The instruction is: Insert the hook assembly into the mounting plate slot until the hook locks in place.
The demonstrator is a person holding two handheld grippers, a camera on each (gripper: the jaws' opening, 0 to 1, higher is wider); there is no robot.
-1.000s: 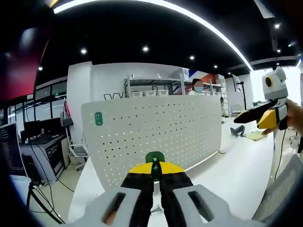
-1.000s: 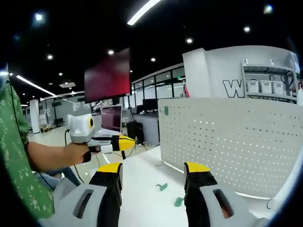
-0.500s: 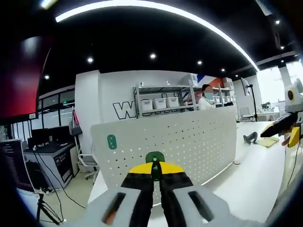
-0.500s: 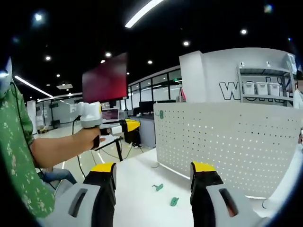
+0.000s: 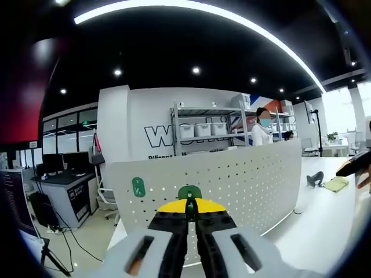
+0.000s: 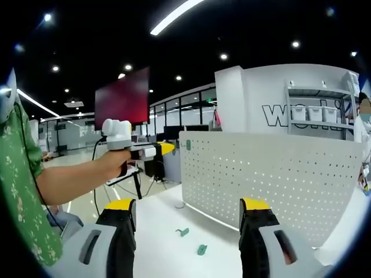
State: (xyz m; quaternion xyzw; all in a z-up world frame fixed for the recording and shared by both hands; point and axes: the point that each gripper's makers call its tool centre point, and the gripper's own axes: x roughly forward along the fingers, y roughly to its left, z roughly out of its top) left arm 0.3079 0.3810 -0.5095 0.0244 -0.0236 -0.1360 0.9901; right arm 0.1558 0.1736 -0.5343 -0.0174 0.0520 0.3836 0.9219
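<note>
My left gripper (image 5: 188, 204) is shut on a green hook (image 5: 189, 193) that pokes up between its yellow tips. Just beyond it stands the white perforated mounting plate (image 5: 232, 179), upright on the table, with another green hook (image 5: 138, 186) fixed near its upper left corner. In the right gripper view a hand holds the left gripper (image 6: 164, 149) level, close to the left edge of the plate (image 6: 272, 179), where the fixed hook (image 6: 188, 145) shows. My right gripper (image 6: 188, 208) is open and holds nothing. Its dark tip (image 5: 355, 166) shows at the far right of the left gripper view.
Two loose green hooks (image 6: 182, 232) (image 6: 202, 249) lie on the white table (image 6: 156, 231) in front of the plate. A person's arm in a green patterned sleeve (image 6: 23, 185) fills the left. Shelves with bins (image 5: 203, 127) and a standing person (image 5: 262, 130) are behind the plate.
In the right gripper view the left gripper has risen and moved right toward the plate's left edge. The right gripper has slid to the far right edge of the left gripper view. Both cameras shifted.
</note>
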